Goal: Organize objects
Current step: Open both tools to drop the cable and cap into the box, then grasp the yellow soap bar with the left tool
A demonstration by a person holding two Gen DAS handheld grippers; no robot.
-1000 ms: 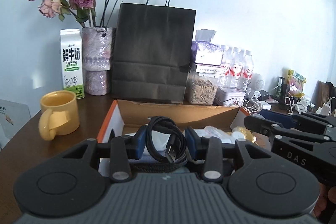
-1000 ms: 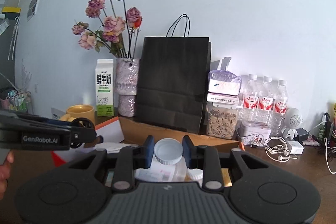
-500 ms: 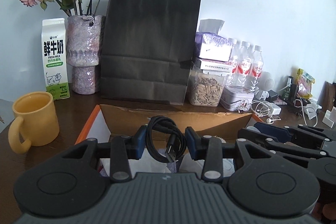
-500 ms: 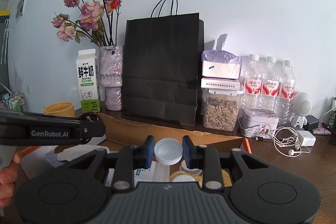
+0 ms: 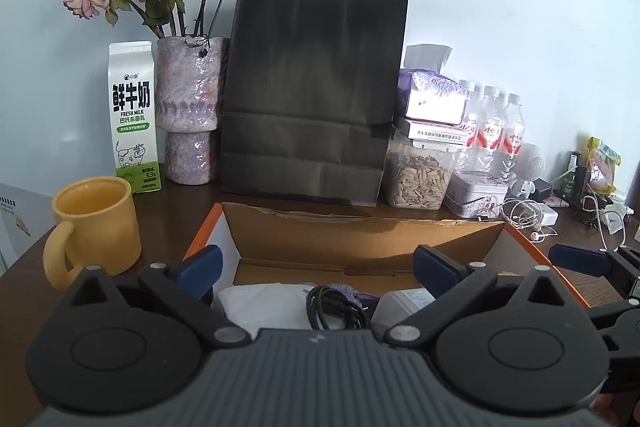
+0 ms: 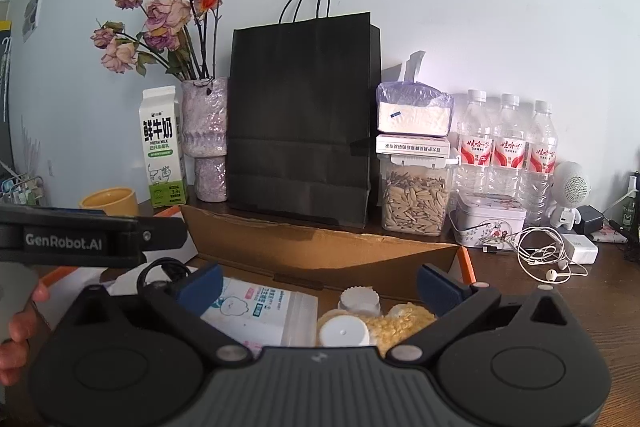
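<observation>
2 grippers, left (image 5: 318, 269) and right (image 6: 318, 285), are seen opening, nothing clamped, above the cardboard box (image 5: 360, 239) at lower centre.

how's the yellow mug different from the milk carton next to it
The yellow mug is round, squat and open-topped, with a side handle; the milk carton is tall, square-sided and peaked at the top. The mug is plain yellow; the carton is white and green with printed text and a cow. The mug stands nearer the cameras, the carton by the wall. Both stand upright on the table.
</observation>
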